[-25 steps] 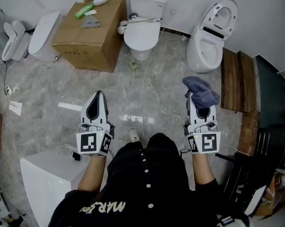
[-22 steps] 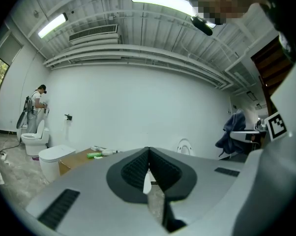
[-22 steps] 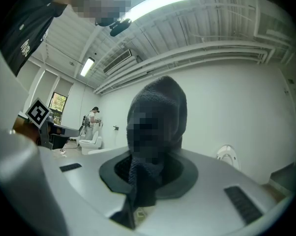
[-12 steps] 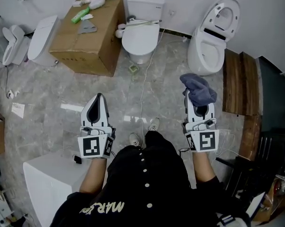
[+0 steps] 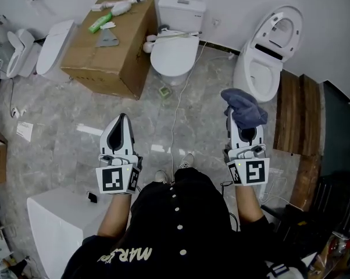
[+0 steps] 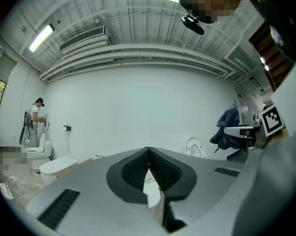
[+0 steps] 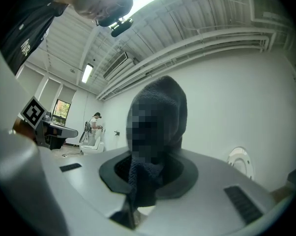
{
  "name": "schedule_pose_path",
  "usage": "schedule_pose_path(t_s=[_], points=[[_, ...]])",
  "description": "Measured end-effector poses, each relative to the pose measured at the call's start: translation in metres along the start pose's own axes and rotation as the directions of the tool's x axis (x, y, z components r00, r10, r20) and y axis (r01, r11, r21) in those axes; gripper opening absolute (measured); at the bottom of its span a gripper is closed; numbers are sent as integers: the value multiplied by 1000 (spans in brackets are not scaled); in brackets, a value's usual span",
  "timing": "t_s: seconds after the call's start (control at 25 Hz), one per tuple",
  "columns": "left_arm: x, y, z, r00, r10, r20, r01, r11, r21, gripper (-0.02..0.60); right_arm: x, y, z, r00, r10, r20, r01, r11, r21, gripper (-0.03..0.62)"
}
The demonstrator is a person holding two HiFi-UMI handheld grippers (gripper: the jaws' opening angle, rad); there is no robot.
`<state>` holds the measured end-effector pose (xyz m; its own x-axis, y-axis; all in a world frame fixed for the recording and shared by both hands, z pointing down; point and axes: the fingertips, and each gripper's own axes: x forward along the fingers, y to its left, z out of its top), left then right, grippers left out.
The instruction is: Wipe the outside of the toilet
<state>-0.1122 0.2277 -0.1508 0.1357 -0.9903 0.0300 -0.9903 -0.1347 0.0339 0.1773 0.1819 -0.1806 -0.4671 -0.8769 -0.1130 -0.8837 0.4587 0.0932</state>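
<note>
Plainly, wiping has not begun. In the head view, the right gripper (image 5: 243,121) is clenched on a dark blue cloth (image 5: 245,108). The cloth is bunched above its jaws and held in the air well short of the open-lid toilet (image 5: 262,68), so none of it touches porcelain. The left gripper (image 5: 120,121) hangs farther from that toilet, over the marble floor (image 5: 64,115). A closed-lid toilet (image 5: 175,48) stands to the left of the open-lid one.

In the left gripper view, the jaws are pressed together with nothing between them, and the open-lid toilet shows small and far beyond them.

In the right gripper view, the cloth fills the gap between the jaws, firmly pinched.

I judge the cloth ready and the whole outside left to wipe. I cannot tell which toilet is meant.
</note>
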Motion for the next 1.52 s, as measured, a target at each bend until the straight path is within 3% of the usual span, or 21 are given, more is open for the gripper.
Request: schedule_pose_path(t_s=[0.16,0.28,0.4,0.6,0.92,1.52], points=[[21,-7,2,1000,18,-1,-18,1000,9,-2,17,-21,-7,1000,10,4,-10,1000,15,65],[34,-28,16,998,-35,48,33,998,49,-2,27,-36,-15,1000,19,-5,-19,1000,20,66],[44,-44,16,997,-61,45,58,997,53,-2,33,-48,-23,999,35,-15,-34,999,31,66],[50,-37,-2,999,33,-12,-33,999,9,-2,42,-61,-35,998,53,-27,-51,998,43,66],[43,-16,-19,996,81,-48,-82,996,-25,-2,48,-54,-49,997,62,-39,-60,997,48,66],[124,9,0,999,-22,38,23,999,-23,-2,101,-60,-40,999,-5,-35,6,1000,27,66]])
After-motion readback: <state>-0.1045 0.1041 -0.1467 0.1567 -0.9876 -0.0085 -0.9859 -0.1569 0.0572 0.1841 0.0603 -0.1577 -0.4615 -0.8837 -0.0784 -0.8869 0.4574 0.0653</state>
